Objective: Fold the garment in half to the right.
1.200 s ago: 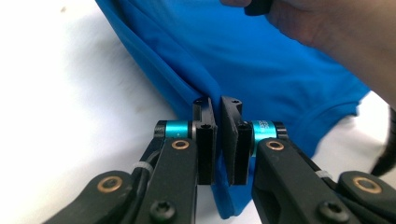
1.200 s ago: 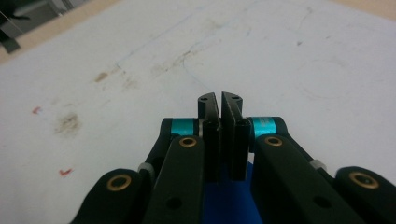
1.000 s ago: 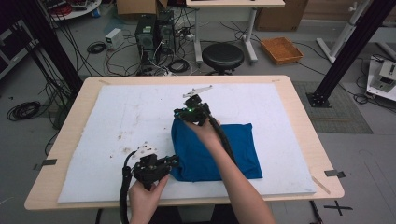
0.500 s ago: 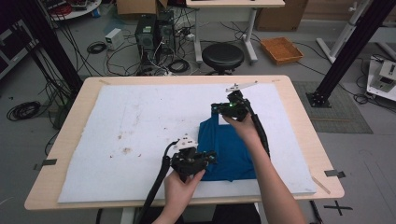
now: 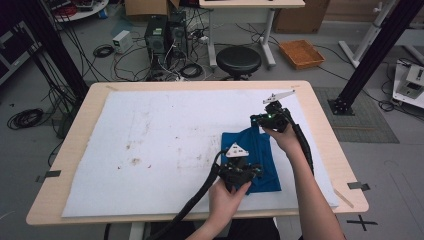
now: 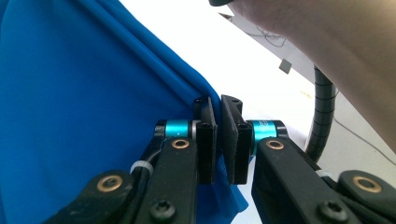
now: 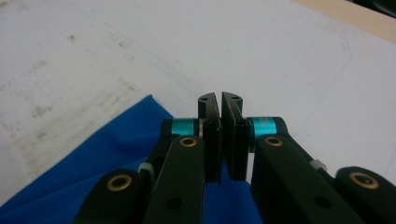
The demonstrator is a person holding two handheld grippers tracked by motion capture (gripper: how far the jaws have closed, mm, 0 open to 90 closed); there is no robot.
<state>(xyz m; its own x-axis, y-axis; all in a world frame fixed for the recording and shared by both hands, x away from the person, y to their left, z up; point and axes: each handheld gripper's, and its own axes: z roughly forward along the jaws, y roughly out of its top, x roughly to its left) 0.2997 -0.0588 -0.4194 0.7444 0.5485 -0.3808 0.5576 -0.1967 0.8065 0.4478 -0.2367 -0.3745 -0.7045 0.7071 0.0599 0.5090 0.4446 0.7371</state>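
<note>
stained white mat (image 5: 150, 135), round stool (image 5: 238, 59), PC towers (image 5: 165, 35)

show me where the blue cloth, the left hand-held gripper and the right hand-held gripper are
blue cloth (image 5: 262, 150): high view, flat middle of the fabric.
left hand-held gripper (image 6: 218, 135): left gripper view, between its jaw tips.
right hand-held gripper (image 7: 220, 135): right gripper view, between its jaw tips.

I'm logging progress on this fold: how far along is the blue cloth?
Done: the blue cloth already lies as a narrow folded strip on the white mat. In hand: the left gripper pinches its near edge and the right gripper its far corner, both jaws closed on fabric. Left: laying it flat and letting go; any further fold I can't judge.
</note>
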